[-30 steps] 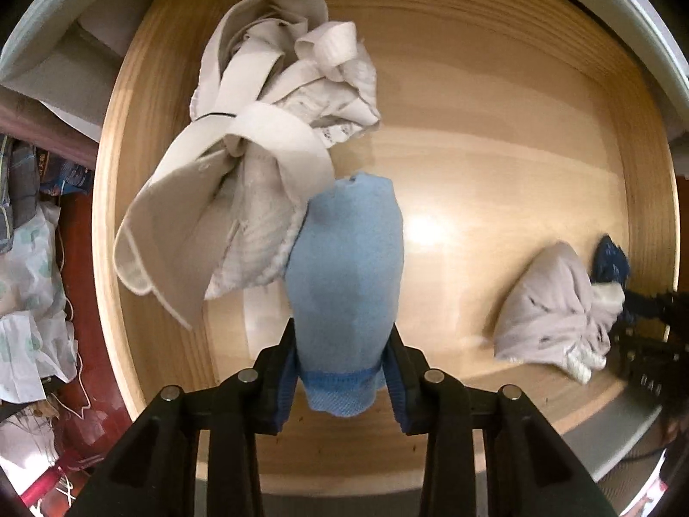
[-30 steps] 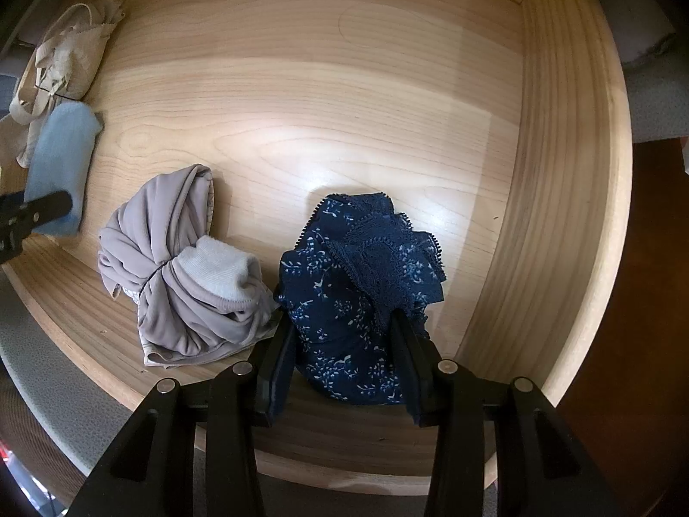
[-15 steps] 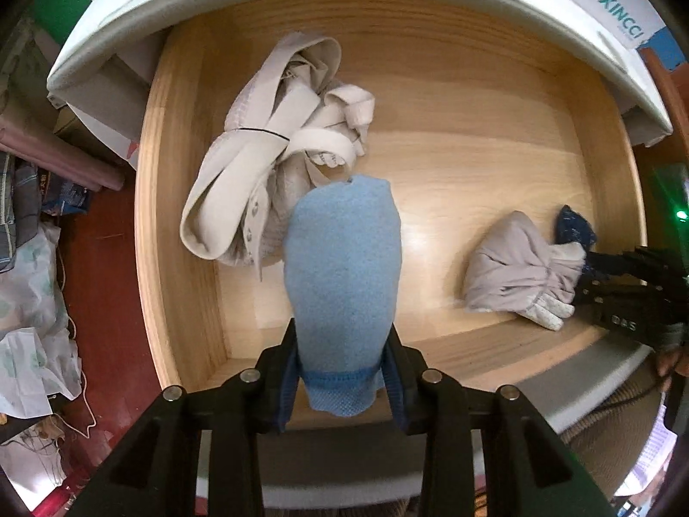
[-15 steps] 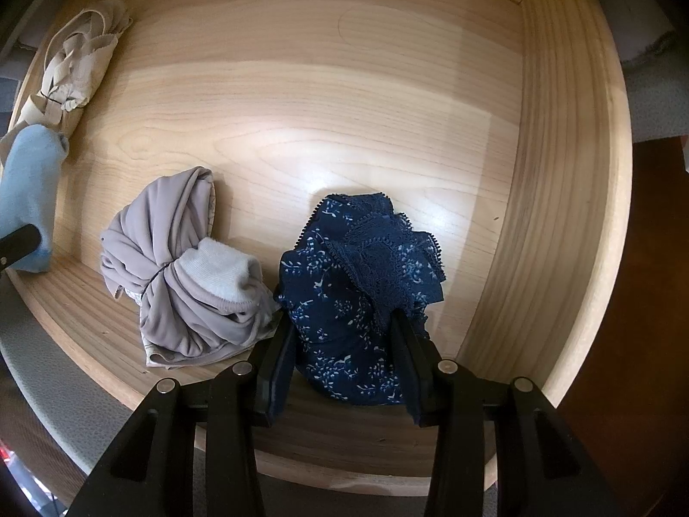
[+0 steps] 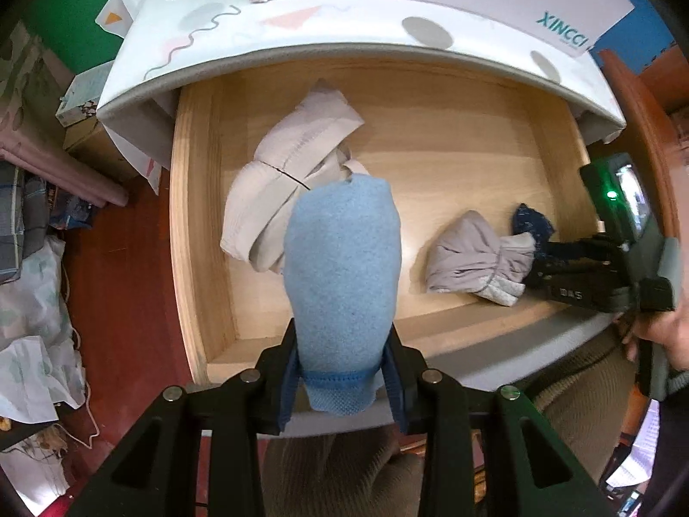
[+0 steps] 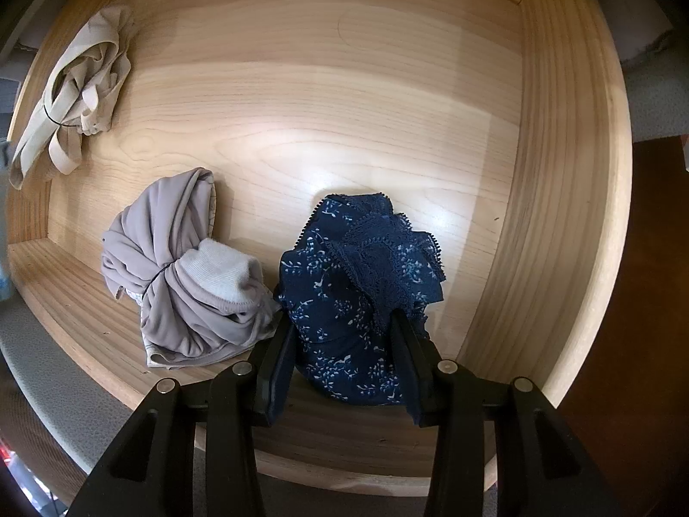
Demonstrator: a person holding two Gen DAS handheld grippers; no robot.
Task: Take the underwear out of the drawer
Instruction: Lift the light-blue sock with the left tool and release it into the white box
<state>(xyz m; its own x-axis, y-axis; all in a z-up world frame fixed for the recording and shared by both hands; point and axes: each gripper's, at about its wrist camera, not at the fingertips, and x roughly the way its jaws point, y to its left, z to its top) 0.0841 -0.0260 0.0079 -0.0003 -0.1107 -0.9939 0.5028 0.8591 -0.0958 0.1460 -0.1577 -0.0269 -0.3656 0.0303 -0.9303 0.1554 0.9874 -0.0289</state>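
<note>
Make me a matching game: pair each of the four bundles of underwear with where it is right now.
Things:
1. light blue bundle
2. navy floral bundle
3. grey bundle
4. beige bundle

Places:
A. lying loose on the drawer floor, right beside the navy one
B. lying at the drawer's far left end
C. clamped in the left jaws, lifted above the drawer
D. clamped in the right jaws, down in the drawer

Pairs: 1-C, 2-D, 3-A, 4-B
</note>
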